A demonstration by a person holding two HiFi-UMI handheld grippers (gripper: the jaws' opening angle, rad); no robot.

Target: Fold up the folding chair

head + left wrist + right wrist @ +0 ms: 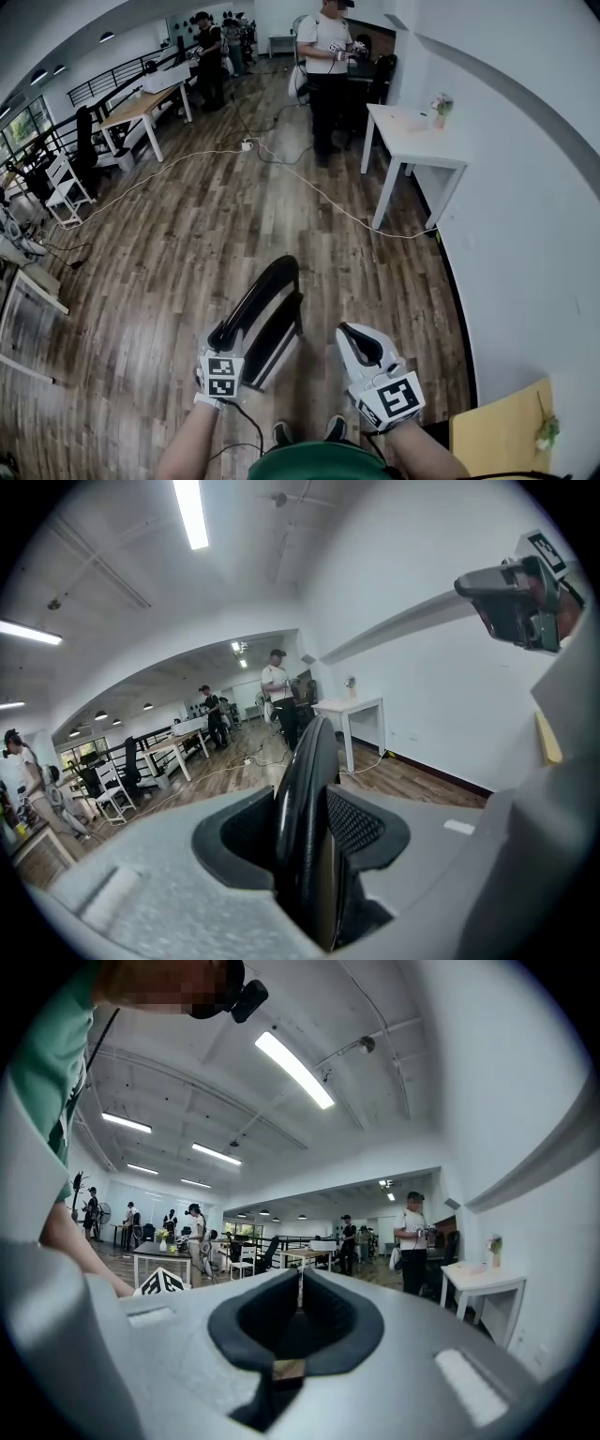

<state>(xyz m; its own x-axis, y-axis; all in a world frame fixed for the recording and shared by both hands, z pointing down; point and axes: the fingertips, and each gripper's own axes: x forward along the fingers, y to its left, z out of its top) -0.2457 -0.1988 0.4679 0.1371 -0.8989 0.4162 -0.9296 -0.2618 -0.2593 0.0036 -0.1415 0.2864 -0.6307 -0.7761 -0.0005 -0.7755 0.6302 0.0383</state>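
The black folding chair [274,307] is folded flat and hangs over the wooden floor just ahead of my feet. My left gripper [223,337] is shut on its frame near the lower end. In the left gripper view the black chair frame [311,789] runs up between the two dark pads [361,822], which press on it. My right gripper [352,334] is beside the chair on the right, apart from it, shut with nothing in it. In the right gripper view, the right gripper [300,1283] has its dark pads closed together with nothing between them.
A white table [420,150] with a small flower pot [441,105] stands against the right wall. A person [324,70] stands at the back. A white cable [309,187] crosses the floor. A yellow board [497,433] lies at the lower right, and a white chair [66,192] stands left.
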